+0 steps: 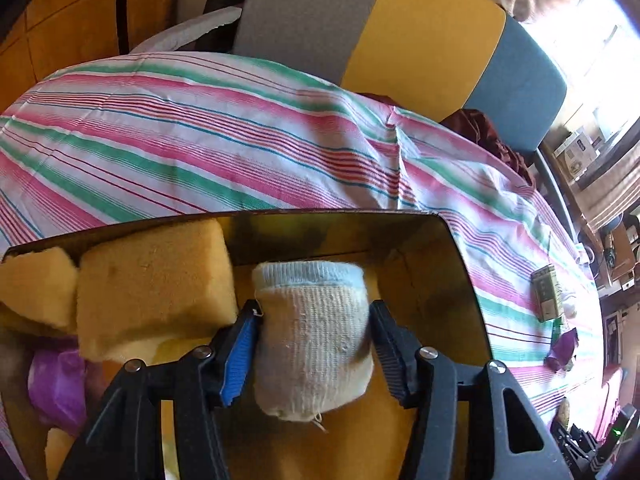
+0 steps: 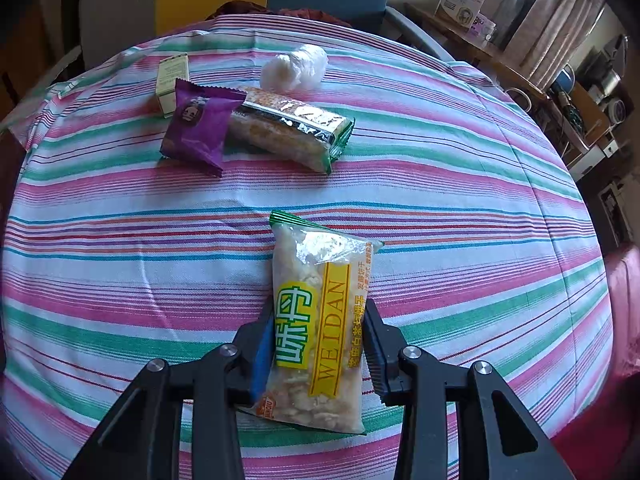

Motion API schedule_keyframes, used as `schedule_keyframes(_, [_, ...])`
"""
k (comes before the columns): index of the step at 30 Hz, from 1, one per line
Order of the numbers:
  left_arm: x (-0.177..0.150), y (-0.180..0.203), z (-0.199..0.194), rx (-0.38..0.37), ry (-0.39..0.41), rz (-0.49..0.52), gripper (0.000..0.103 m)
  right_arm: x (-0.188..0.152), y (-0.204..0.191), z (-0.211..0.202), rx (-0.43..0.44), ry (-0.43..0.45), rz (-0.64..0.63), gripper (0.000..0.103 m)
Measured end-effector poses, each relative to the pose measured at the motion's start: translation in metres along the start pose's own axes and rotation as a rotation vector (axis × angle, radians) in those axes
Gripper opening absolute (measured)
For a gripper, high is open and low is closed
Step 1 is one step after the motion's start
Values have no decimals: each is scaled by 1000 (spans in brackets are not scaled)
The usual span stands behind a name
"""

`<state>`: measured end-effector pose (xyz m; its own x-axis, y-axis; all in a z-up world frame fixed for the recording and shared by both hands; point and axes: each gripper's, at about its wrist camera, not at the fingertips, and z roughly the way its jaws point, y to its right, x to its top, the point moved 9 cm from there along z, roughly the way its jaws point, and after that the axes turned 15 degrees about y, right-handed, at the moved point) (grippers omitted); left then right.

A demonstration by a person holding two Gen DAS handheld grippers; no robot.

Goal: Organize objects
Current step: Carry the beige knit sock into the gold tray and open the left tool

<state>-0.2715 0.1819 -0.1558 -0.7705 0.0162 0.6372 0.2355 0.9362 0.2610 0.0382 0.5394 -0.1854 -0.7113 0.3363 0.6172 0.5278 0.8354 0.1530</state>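
My left gripper (image 1: 314,320) is shut on a rolled cream sock (image 1: 312,332) and holds it over a dark open box (image 1: 460,272) with a yellow bottom. Yellow sponges (image 1: 152,284) and a purple packet (image 1: 58,388) lie in the box's left part. My right gripper (image 2: 320,328) is shut on a clear Weidan snack packet (image 2: 320,320) just above the striped tablecloth (image 2: 440,200). Farther off on the cloth lie a purple snack packet (image 2: 198,124), a second clear snack packet (image 2: 290,128), a small green-cream carton (image 2: 172,80) and a white wad (image 2: 294,66).
The table is round, its edge dropping off to the right and far side. A grey, yellow and blue chair back (image 1: 400,40) stands behind it with a dark red cloth (image 1: 492,136) on it. Shelves with clutter (image 2: 560,80) are at the right.
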Motion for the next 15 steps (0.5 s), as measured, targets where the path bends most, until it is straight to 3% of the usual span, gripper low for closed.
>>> schedule_keyframes(6, [3,1,-31,-1,33,20,56,0,0,0,0,1,2,40])
schedule_keyframes(15, [-26,21,-133,-31,222,187,56,0,-3,-2,-18,13,-24,40])
